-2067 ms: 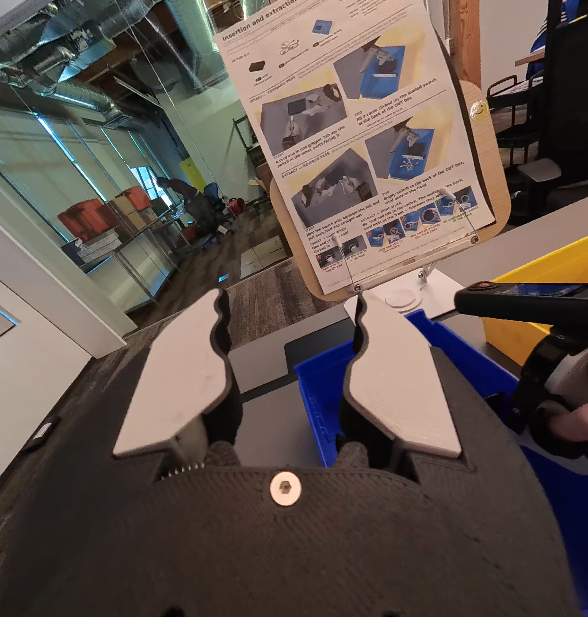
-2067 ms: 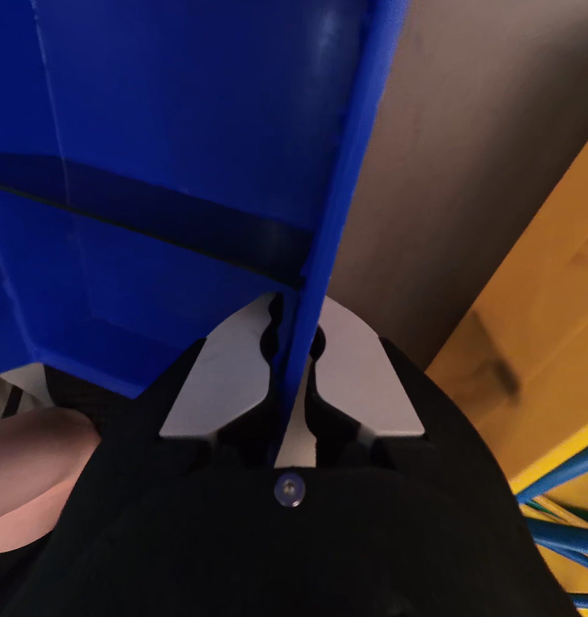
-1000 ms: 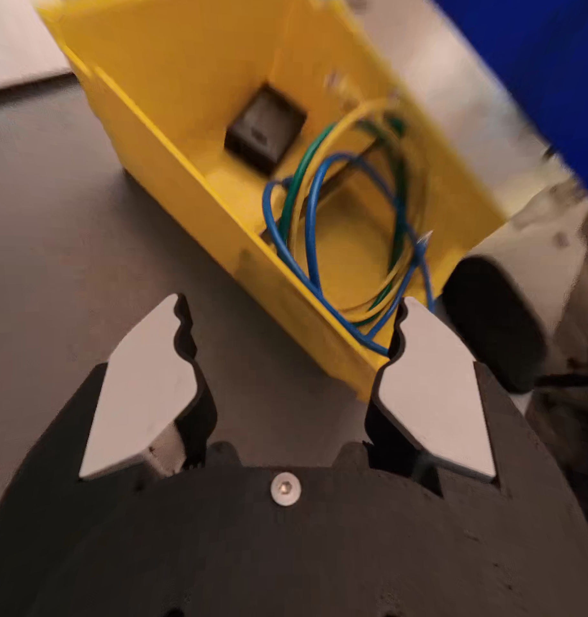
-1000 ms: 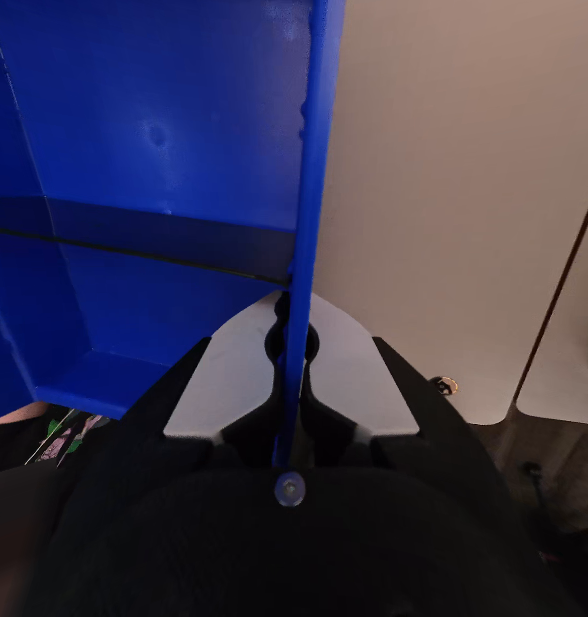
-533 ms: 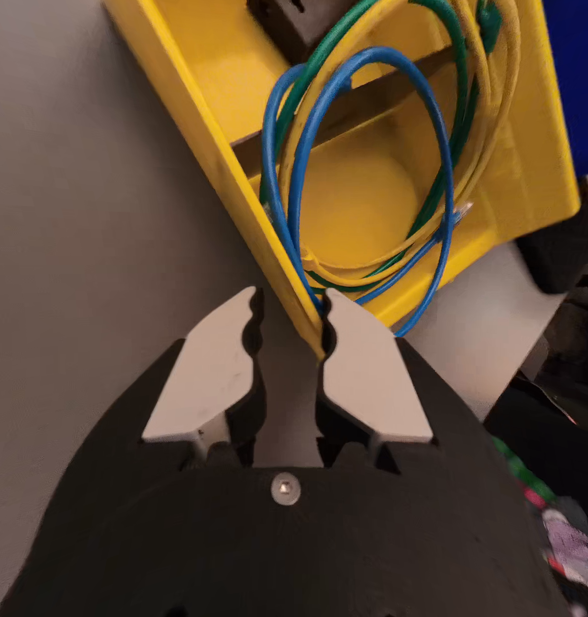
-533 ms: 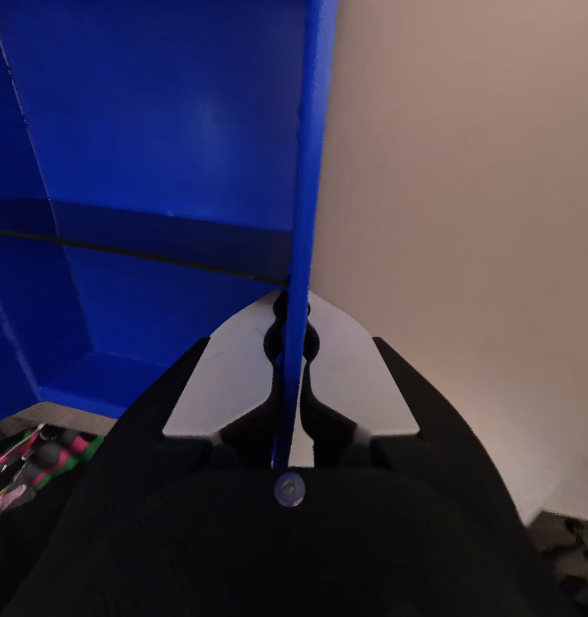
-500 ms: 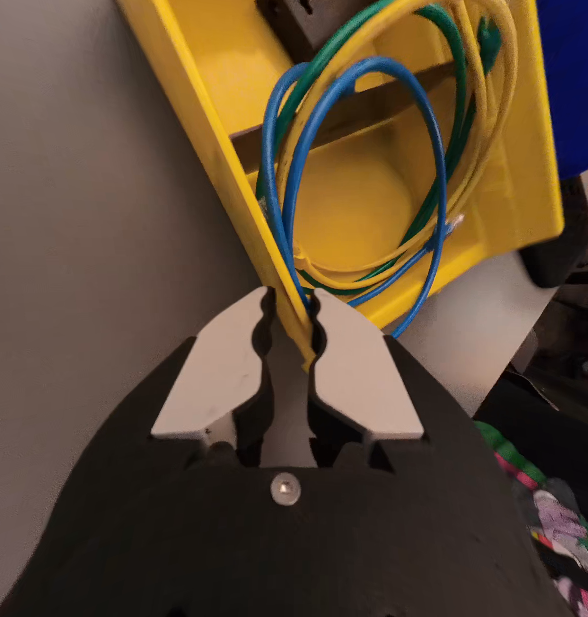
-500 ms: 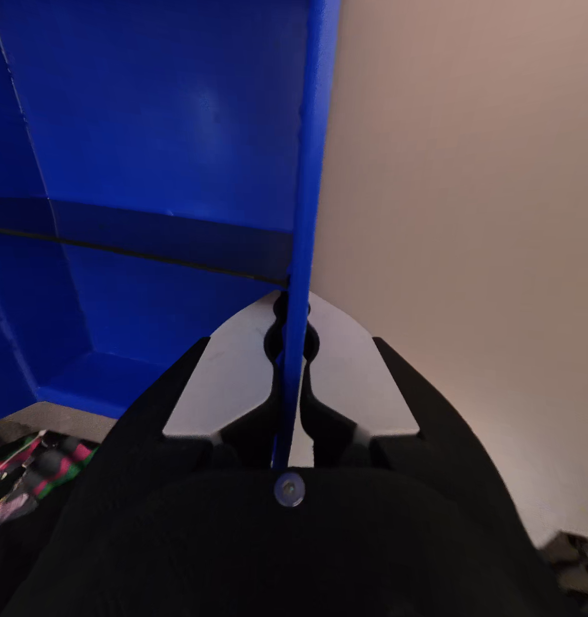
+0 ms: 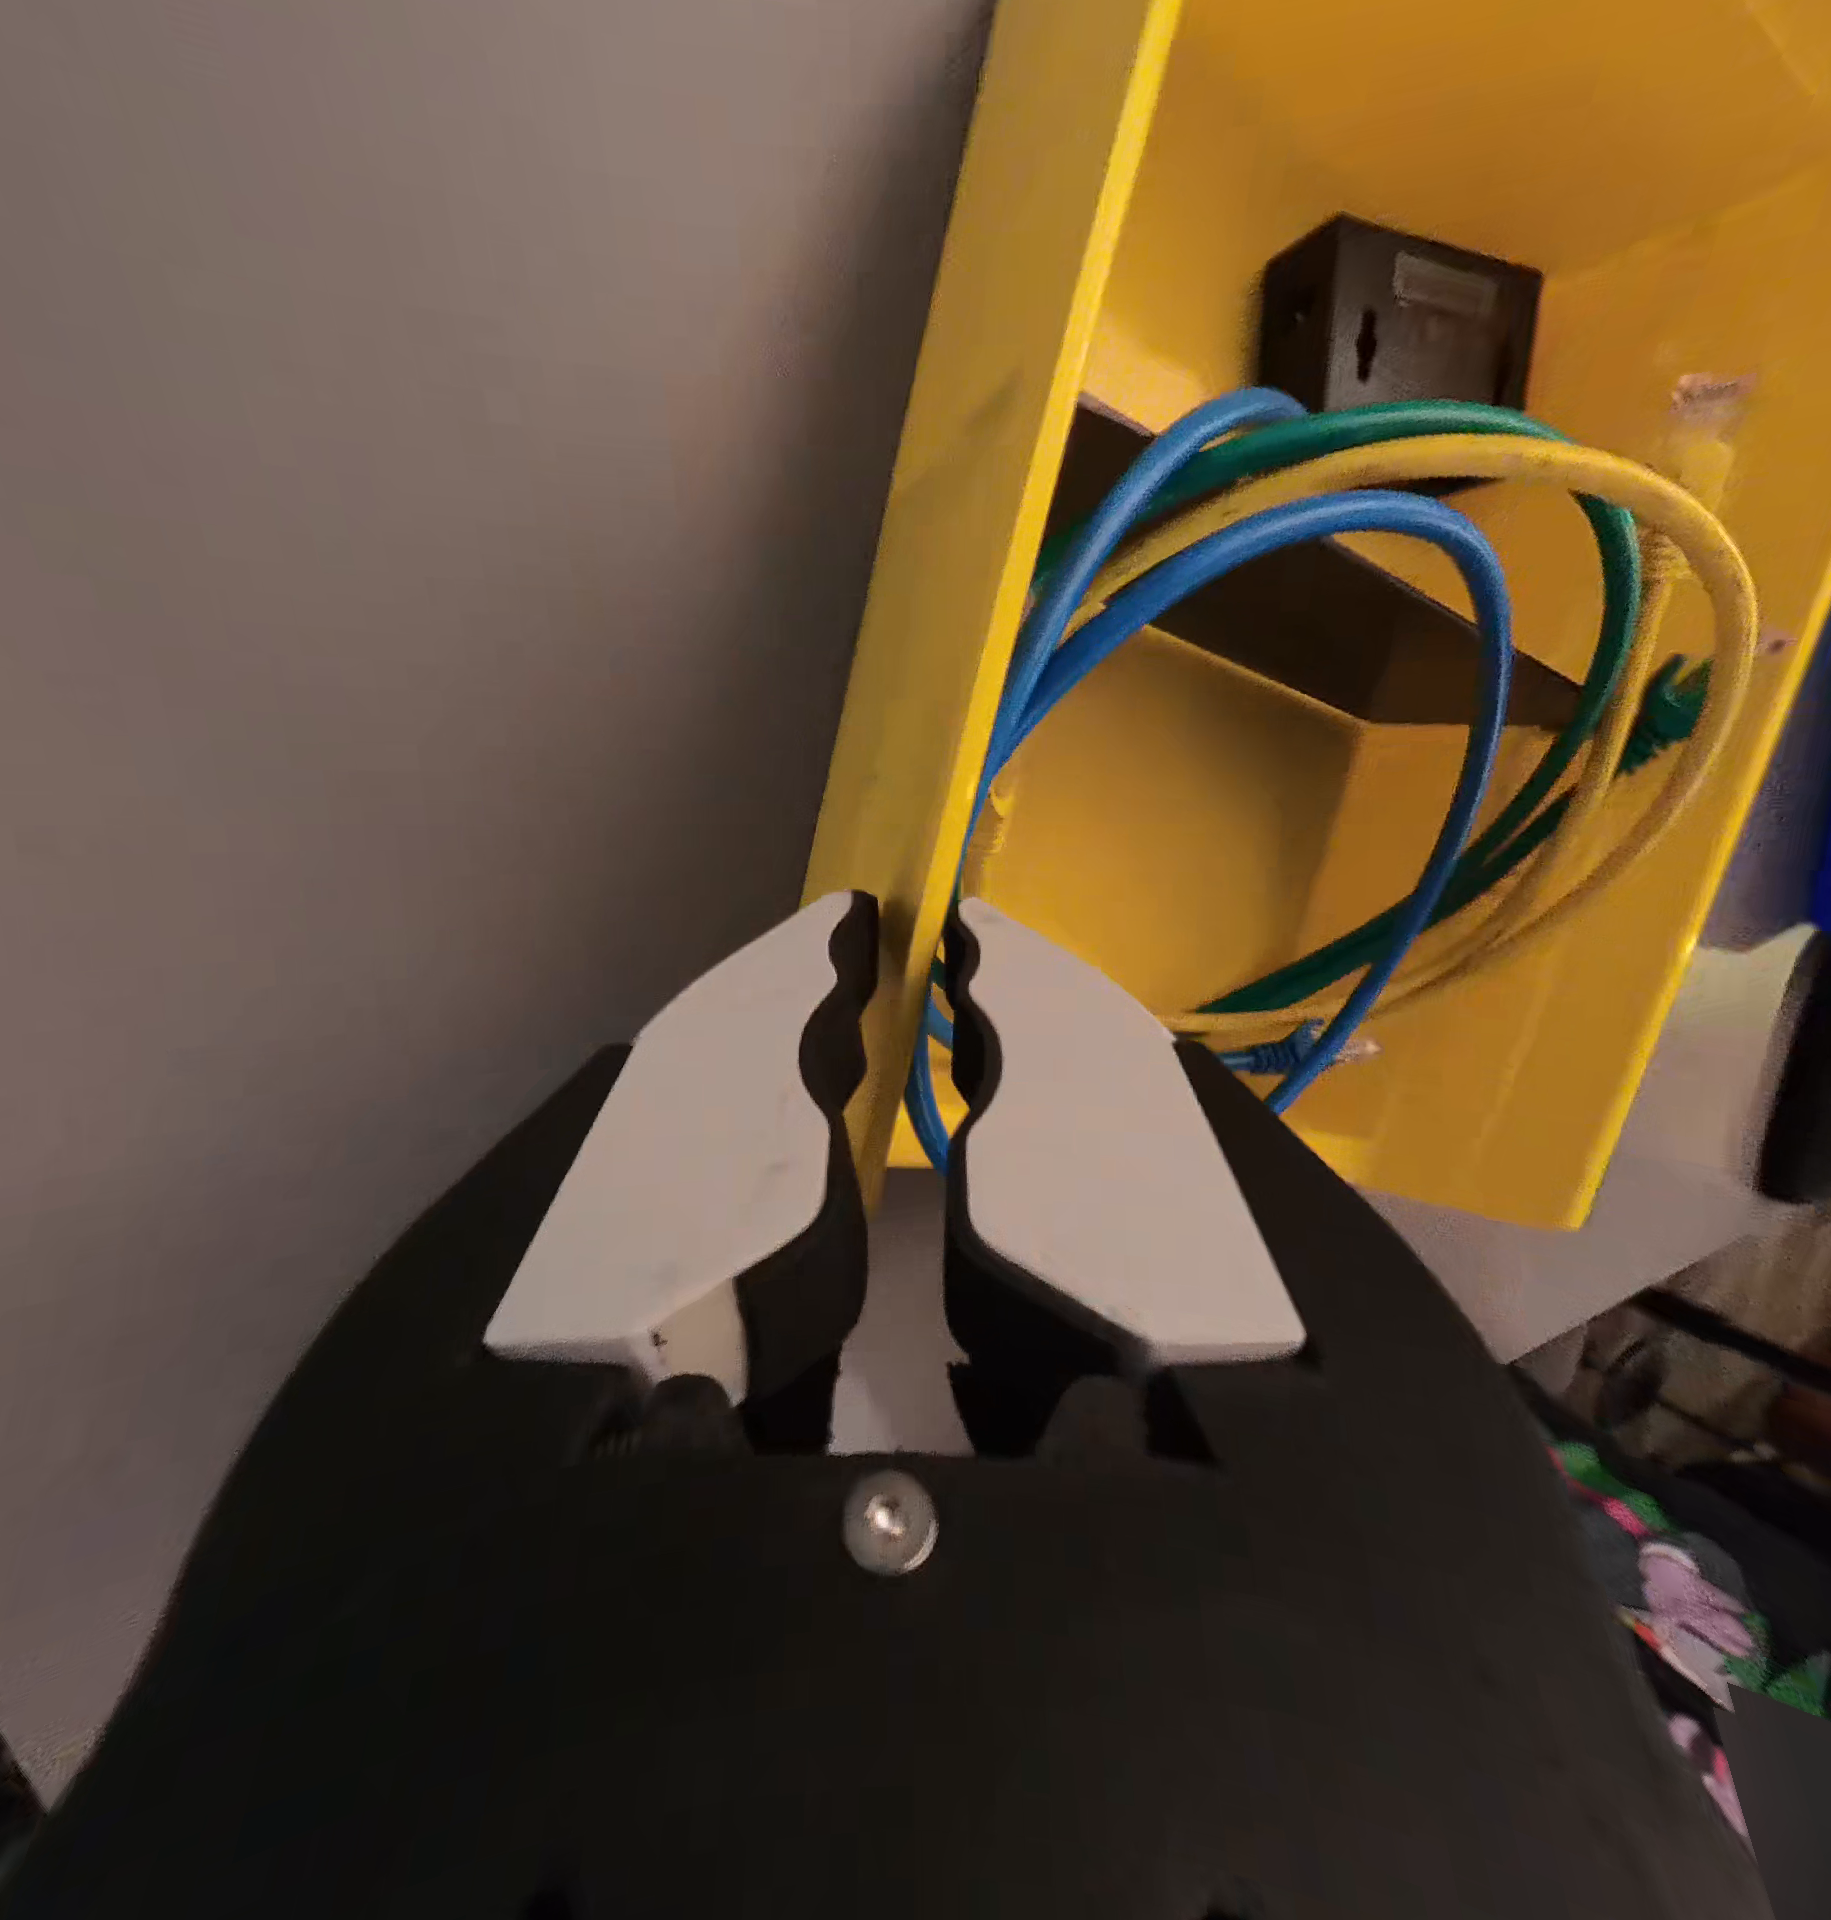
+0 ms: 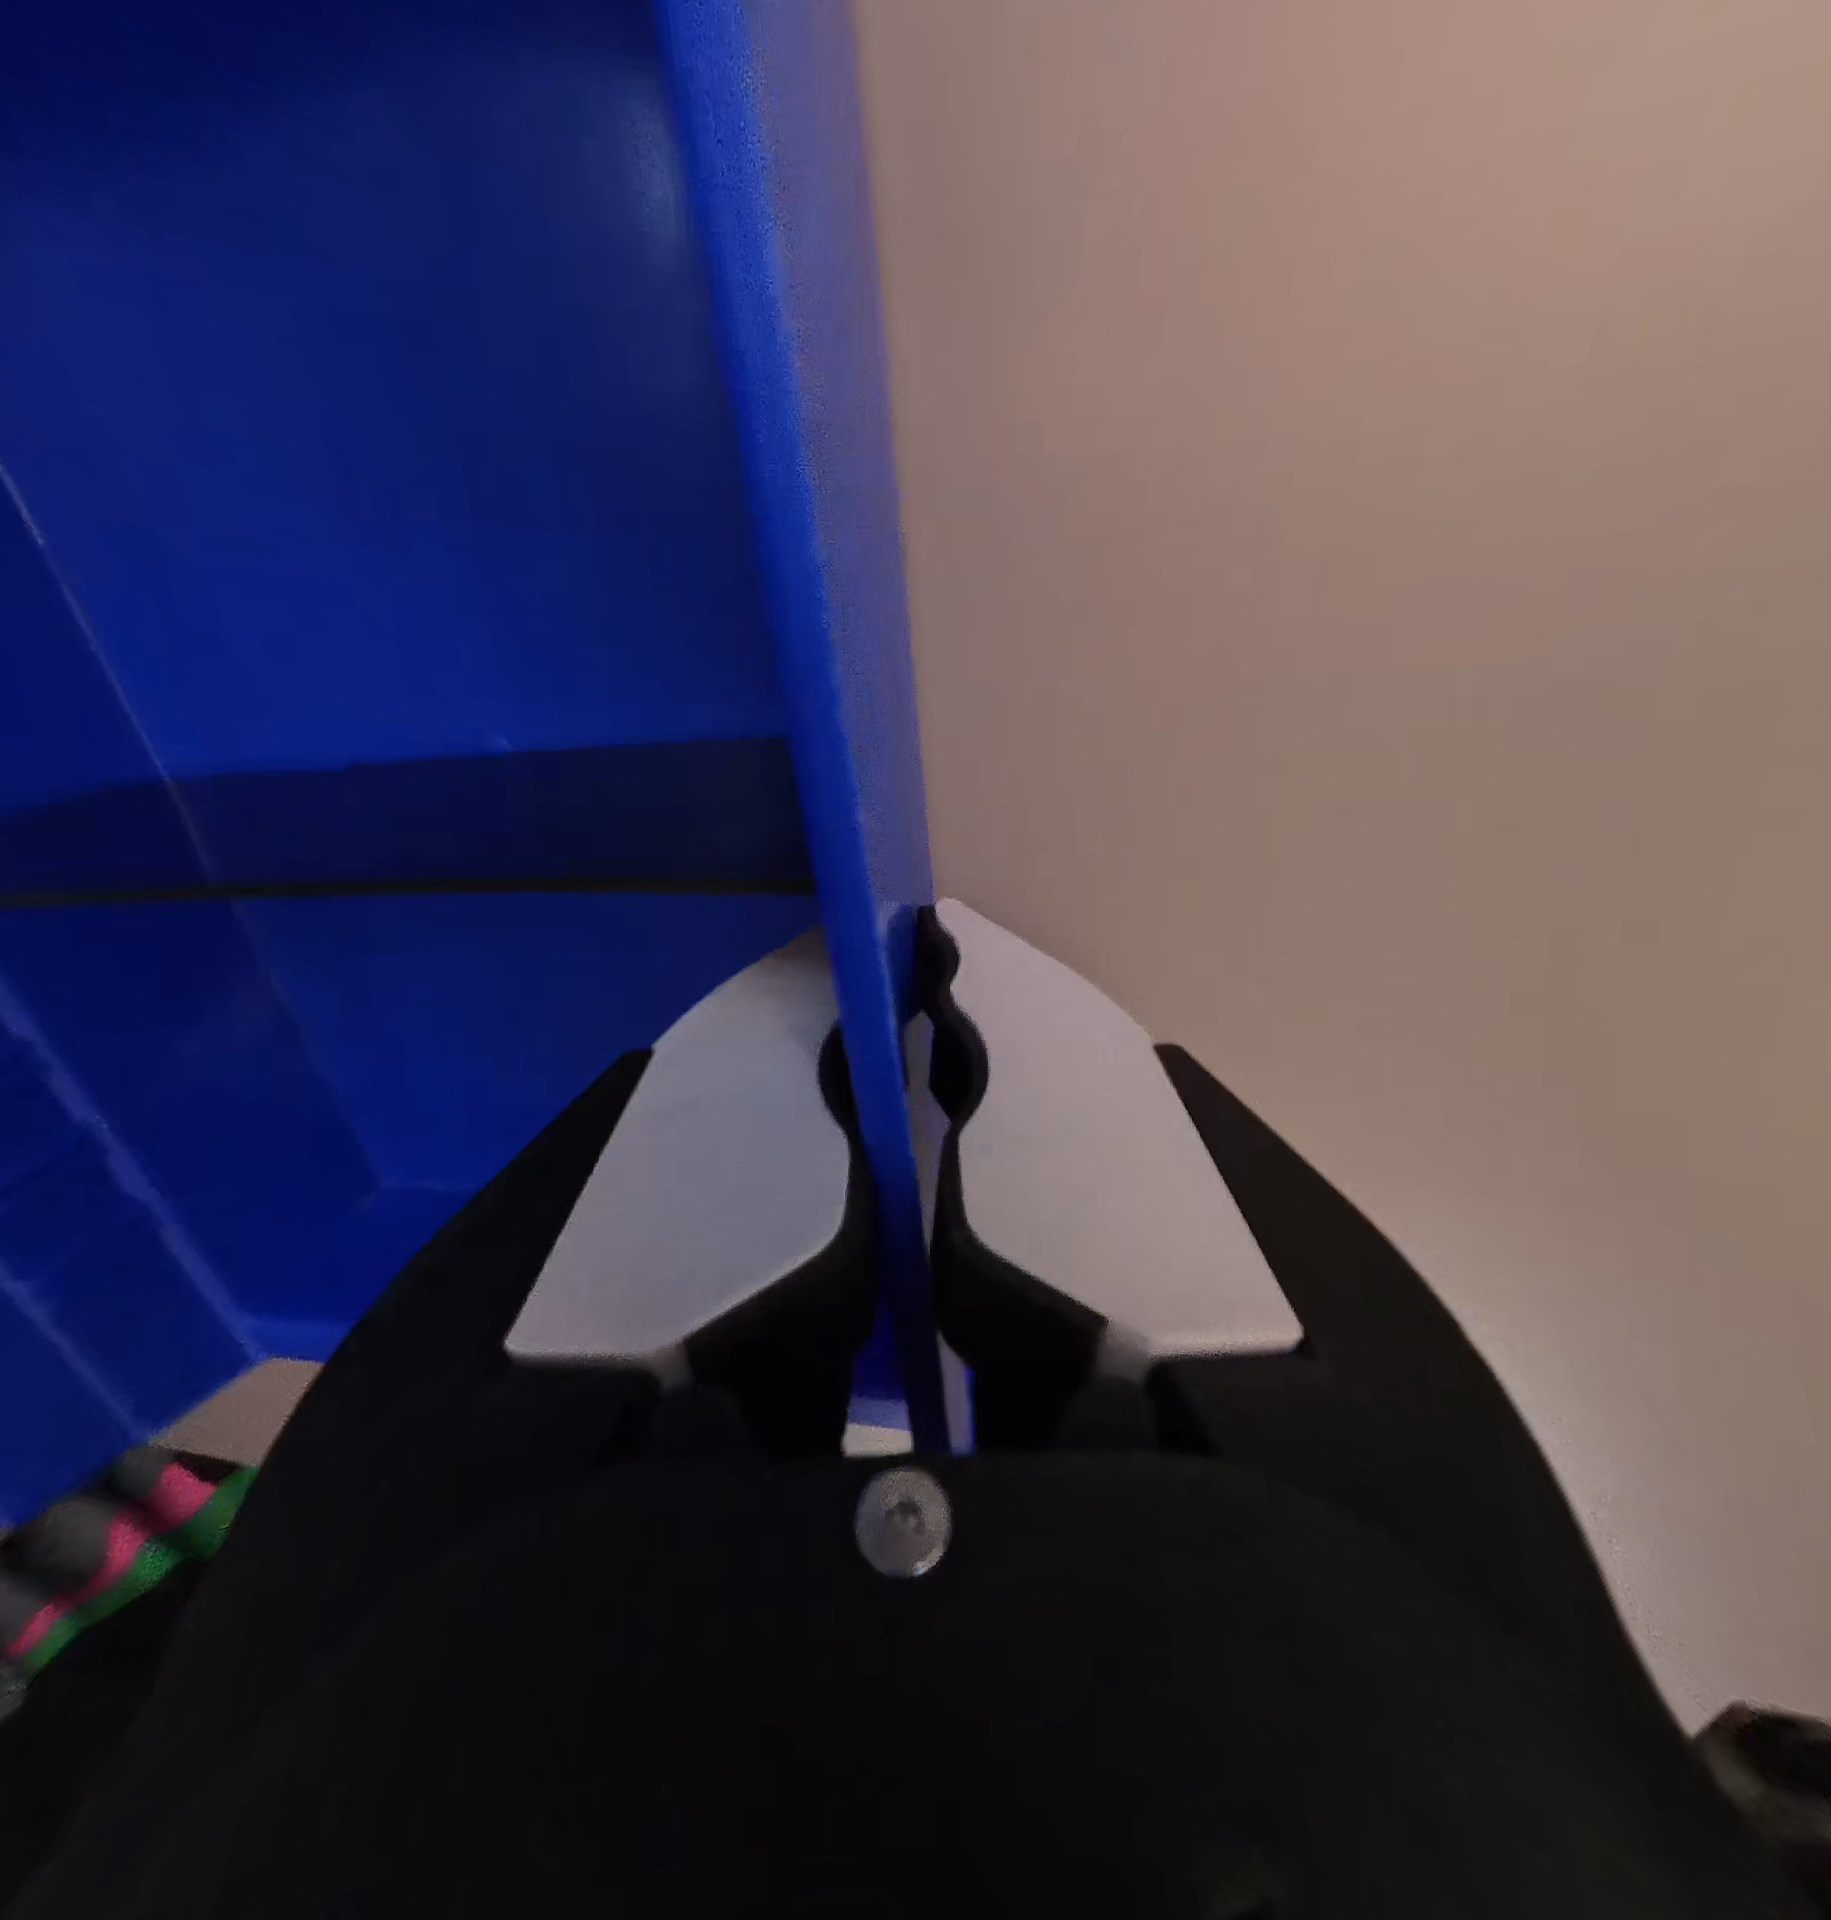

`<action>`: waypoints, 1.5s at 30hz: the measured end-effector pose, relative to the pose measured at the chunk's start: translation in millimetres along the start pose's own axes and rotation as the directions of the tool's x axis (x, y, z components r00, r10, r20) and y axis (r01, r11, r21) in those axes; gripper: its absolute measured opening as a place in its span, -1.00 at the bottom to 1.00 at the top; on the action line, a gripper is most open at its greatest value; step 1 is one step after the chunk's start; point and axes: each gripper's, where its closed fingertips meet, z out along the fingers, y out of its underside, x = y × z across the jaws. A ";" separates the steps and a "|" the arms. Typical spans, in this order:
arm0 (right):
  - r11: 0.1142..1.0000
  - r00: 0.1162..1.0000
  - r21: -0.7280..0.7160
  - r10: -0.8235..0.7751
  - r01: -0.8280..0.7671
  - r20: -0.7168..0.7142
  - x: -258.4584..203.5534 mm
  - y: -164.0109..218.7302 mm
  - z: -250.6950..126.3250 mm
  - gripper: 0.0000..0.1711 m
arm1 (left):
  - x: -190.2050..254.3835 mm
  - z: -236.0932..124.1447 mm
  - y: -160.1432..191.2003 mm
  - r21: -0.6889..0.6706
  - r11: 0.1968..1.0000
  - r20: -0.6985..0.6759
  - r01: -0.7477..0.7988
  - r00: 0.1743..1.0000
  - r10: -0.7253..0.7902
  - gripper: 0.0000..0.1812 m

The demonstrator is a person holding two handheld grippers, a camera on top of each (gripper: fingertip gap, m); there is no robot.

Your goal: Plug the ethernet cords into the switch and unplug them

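- My left gripper (image 9: pixel 909 1023) is pinched on the side wall of the yellow bin (image 9: pixel 1004 436), one finger outside the wall and one inside.
- A loop of the blue cord (image 9: pixel 1493 665) passes just beside the inner finger; I cannot tell whether it is caught in the pinch.
- My right gripper (image 10: pixel 895 1023) is pressed together on the side wall of the blue bin (image 10: pixel 786 416). No contents are visible in the part of that bin in view.
- Both bins rest on a pale grey table (image 9: pixel 371 520).
- Inside the yellow bin, nearest me, the cords lie coiled together: blue, then the green cord (image 9: pixel 1617 582) and the yellow cord (image 9: pixel 1721 582), looped over a dark divider.
- Farther back, behind the divider, sits the switch (image 9: pixel 1399 312), a small black box. It is not connected to any cord.
- Handling estimate, cords: light, limp and springy. Grip at the plug body, not mid-cable; a green plug (image 9: pixel 1669 717) lies against the far wall, and a clear plug tip is visible near the bottom of the coil.
- Handling estimate, switch: small, rigid, light, probably smooth-sided. Grip across two flat sides and hold it firmly during insertion, or it will slide.
- Task status: no plugging begun; both tools are occupied with bins.
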 end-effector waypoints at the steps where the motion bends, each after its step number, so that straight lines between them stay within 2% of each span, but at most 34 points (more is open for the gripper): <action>1: 0.998 0.998 0.001 0.058 -0.058 -0.003 15.8 5.1 -3.3 -0.91 | -6.4 -4.4 4.1 0.005 1.000 0.000 0.027 1.000 -0.027 -0.88; 4: 0.984 0.984 0.039 0.176 -0.175 -0.016 54.3 16.4 -11.4 -0.92 | -17.2 -11.8 12.8 0.009 0.999 0.018 0.040 0.999 -0.040 -0.89; 8: 0.962 0.965 0.083 0.261 -0.259 -0.011 74.4 22.1 -15.1 -0.93 | -18.6 -12.4 14.5 0.010 0.999 0.030 0.043 0.999 -0.044 -0.89; 16: 0.985 0.986 0.065 0.162 -0.160 -0.023 66.5 11.2 -13.1 -0.93 | -7.4 -10.9 29.3 -0.042 0.996 -0.006 0.081 0.997 -0.082 -0.88; 23: 0.994 0.995 0.061 0.094 -0.092 -0.020 57.2 4.7 -10.9 -0.92 | -6.2 -9.4 33.4 -0.074 0.996 0.042 0.040 0.998 -0.037 -0.88; 27: 0.982 0.998 0.180 0.065 -0.065 0.009 53.8 -4.7 -20.8 -0.82 | -13.5 -21.8 25.8 -0.001 0.999 0.085 0.046 0.995 -0.045 -0.65; 31: 0.940 0.999 0.341 0.027 -0.032 0.018 50.3 -17.3 -52.4 -0.75 | -8.9 -48.8 8.9 0.149 0.989 0.120 0.002 0.993 -0.020 -0.63; 33: 0.904 1.000 0.427 0.000 0.012 -0.028 48.9 -23.3 -76.0 -0.66 | 0.7 -63.5 0.7 0.227 0.973 0.120 -0.037 0.993 0.010 -0.62; 35: 0.841 0.994 0.535 -0.038 0.087 -0.101 43.0 -31.1 -106.3 -0.66 | 7.1 -75.3 -6.2 0.284 0.955 0.154 -0.091 0.987 0.048 -0.53; 37: 0.731 0.979 0.657 -0.079 0.185 -0.189 26.6 -41.3 -144.3 -0.59 | 13.9 -79.7 -16.4 0.319 0.931 0.196 -0.178 0.973 0.119 -0.39; 40: 0.420 0.938 0.839 -0.142 0.346 -0.316 -28.4 -53.0 -214.4 -0.47 | 20.9 -69.6 -40.9 0.349 0.877 0.285 -0.331 0.929 0.237 -0.25; 43: 0.082 0.905 0.911 -0.183 0.404 -0.385 -98.6 -45.5 -276.8 -0.45 | 20.4 -39.4 -44.9 0.222 0.891 0.336 -0.395 0.889 0.311 -0.11; 45: -0.082 0.883 0.915 -0.243 0.394 -0.402 -143.5 -35.6 -301.8 -0.48 | 17.3 -22.2 -43.8 0.131 0.901 0.369 -0.414 0.864 0.343 -0.23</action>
